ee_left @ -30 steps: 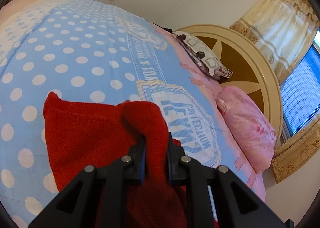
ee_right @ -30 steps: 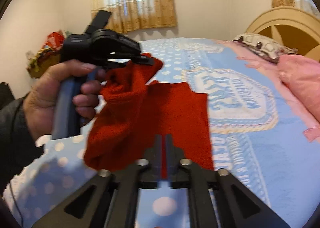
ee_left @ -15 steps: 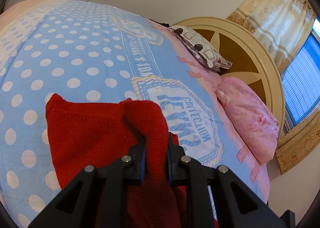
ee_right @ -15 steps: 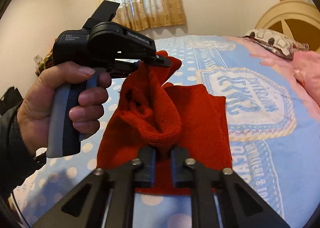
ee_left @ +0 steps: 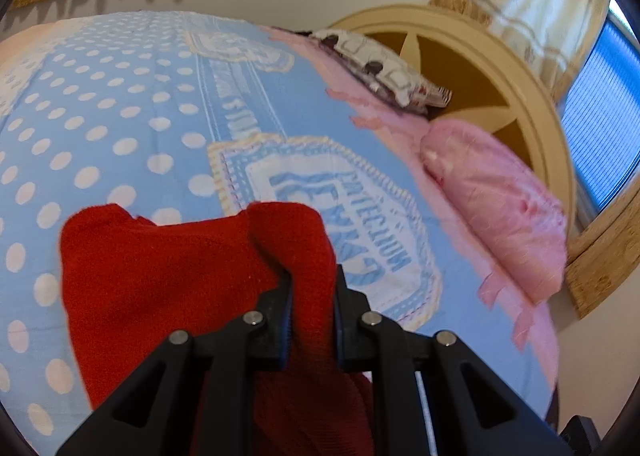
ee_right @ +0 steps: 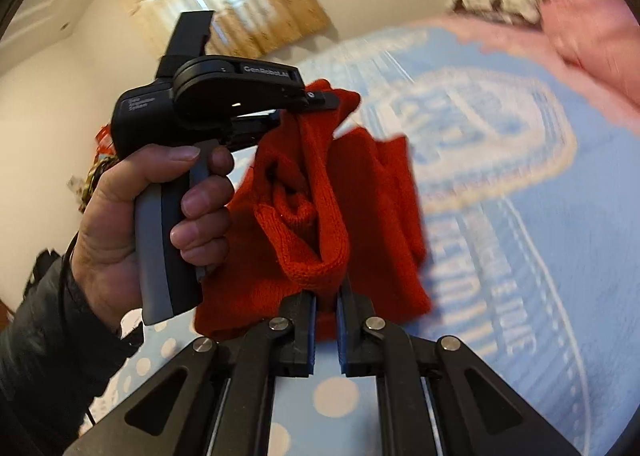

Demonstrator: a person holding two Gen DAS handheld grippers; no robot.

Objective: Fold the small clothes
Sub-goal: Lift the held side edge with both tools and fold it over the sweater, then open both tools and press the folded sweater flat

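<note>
A small red knitted garment (ee_left: 168, 284) hangs above the blue dotted bedspread (ee_left: 120, 124), lifted at two places. My left gripper (ee_left: 313, 288) is shut on a bunched fold of it, which stands up between the black fingers. In the right wrist view the red garment (ee_right: 316, 212) drapes between both tools: my right gripper (ee_right: 326, 302) is shut on its lower rolled edge, while the left gripper (ee_right: 320, 98), held in a person's hand (ee_right: 132, 216), pinches its upper corner. The lower part of the cloth trails toward the bed.
A pink pillow (ee_left: 496, 208) and a patterned pillow (ee_left: 384, 72) lie by the round cream headboard (ee_left: 500, 68). A window with curtains (ee_left: 600, 128) is at the right. The bedspread (ee_right: 520, 196) stretches out beyond the garment, with a printed badge (ee_left: 340, 224) on it.
My right gripper has moved in and taken hold of the garment's lower edge, then rolled. The left gripper has kept its grip and shifted across, the bed sliding by in its view.
</note>
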